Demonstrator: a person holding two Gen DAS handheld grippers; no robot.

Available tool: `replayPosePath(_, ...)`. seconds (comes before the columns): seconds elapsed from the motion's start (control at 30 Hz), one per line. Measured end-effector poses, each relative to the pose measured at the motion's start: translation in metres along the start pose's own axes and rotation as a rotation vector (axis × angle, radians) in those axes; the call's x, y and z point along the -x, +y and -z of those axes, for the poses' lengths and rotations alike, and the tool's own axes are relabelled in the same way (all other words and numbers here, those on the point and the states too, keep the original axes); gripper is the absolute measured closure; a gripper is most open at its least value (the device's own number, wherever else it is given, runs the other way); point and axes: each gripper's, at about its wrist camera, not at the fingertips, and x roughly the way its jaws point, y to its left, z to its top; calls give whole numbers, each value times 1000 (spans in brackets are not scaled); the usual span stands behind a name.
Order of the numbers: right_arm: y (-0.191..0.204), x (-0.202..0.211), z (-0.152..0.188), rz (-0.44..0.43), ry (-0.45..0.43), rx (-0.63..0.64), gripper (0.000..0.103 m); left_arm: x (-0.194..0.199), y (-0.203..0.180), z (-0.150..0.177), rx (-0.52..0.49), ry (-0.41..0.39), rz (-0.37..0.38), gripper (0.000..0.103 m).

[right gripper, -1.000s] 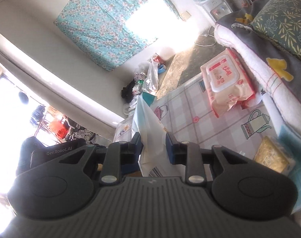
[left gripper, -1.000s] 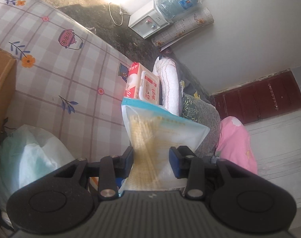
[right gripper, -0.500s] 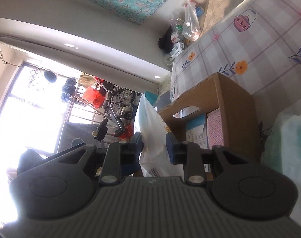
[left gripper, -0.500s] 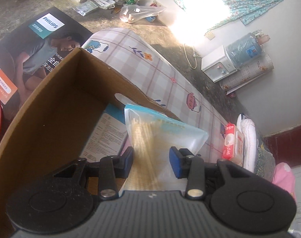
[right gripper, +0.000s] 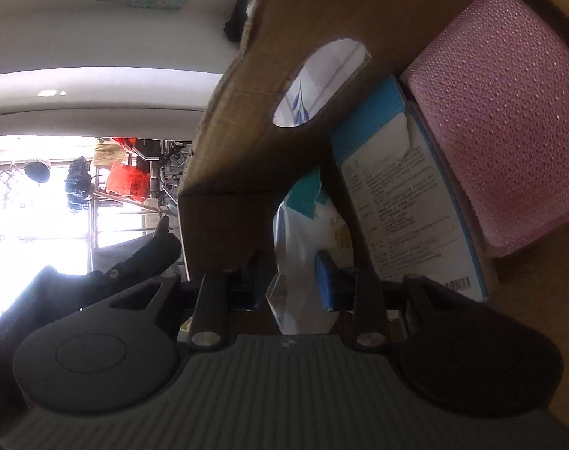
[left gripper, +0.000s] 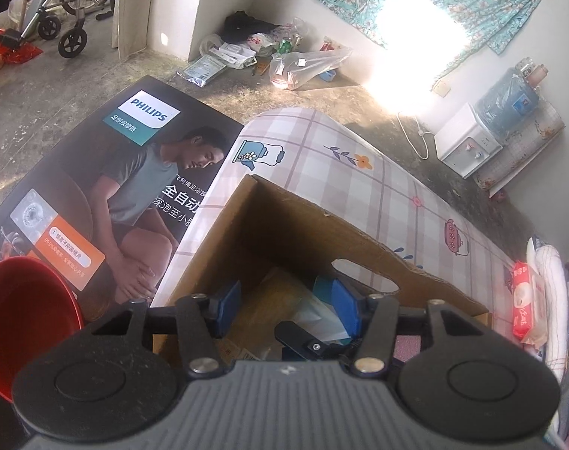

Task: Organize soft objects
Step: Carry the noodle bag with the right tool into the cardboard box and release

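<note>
Between my left tool's [left gripper: 286,309] opening jaws nothing is pinched now; the yellow pouch [left gripper: 273,300] it gripped a moment ago lies below in the cardboard box [left gripper: 322,232]. My right tool [right gripper: 288,281], now inside the box, stays clenched on its white packet [right gripper: 303,262].

Checked bedsheet [left gripper: 397,202] carries cardboard box [left gripper: 303,225]; red wipes pack [left gripper: 522,307] lies farther along.
</note>
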Motion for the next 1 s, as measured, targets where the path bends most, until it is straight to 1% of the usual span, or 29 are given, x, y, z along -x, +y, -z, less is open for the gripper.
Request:
replayPosePath(0.07,1,-1,3,0,-7,25,75,8,-3,2,-23,-21,3,46)
replayPosePath(0.17,9,-7,7,24,-10,75,75,17,-5,4,-36,-44,9,43)
replayPosePath(0.23,18,-13,9,59,-13,130,75,23,-6,5,-41,-56,17,40)
replayPosePath(0.3,24,-20,11,94,-17,172,75,29,-6,7,-41,-61,26,40)
replayPosePath(0.33,25,-21,12,91,-20,178,75,31,-6,8,-39,-62,31,40)
replayPosePath(0.4,34,-22,16,32,-22,231,75,36,-5,9,-33,-71,37,40)
replayPosePath(0.47,48,-21,18,23,-17,299,76,38,-4,10,-36,-76,34,40)
replayPosePath(0.5,53,-22,18,35,-4,325,75,39,-3,10,-36,-76,29,40)
replayPosePath(0.57,61,-22,16,93,1,363,72,42,-1,11,-30,-77,31,40)
replayPosePath(0.6,69,-19,16,137,-18,378,70,43,0,11,-29,-78,34,40)
replayPosePath(0.67,78,-9,15,200,-41,424,70,47,3,12,-23,-85,38,40)
replayPosePath(0.8,89,10,19,238,-91,510,70,52,8,13,-20,-94,39,39)
replayPosePath(0.87,93,16,20,231,-87,543,73,54,10,14,-18,-95,38,39)
replayPosePath(0.9,94,19,21,223,-80,563,76,55,11,14,-17,-94,38,39)
replayPosePath(0.93,95,22,22,216,-71,586,80,55,13,15,-12,-92,38,39)
replayPosePath(1.0,93,25,27,212,-44,635,85,55,15,16,-9,-84,39,39)
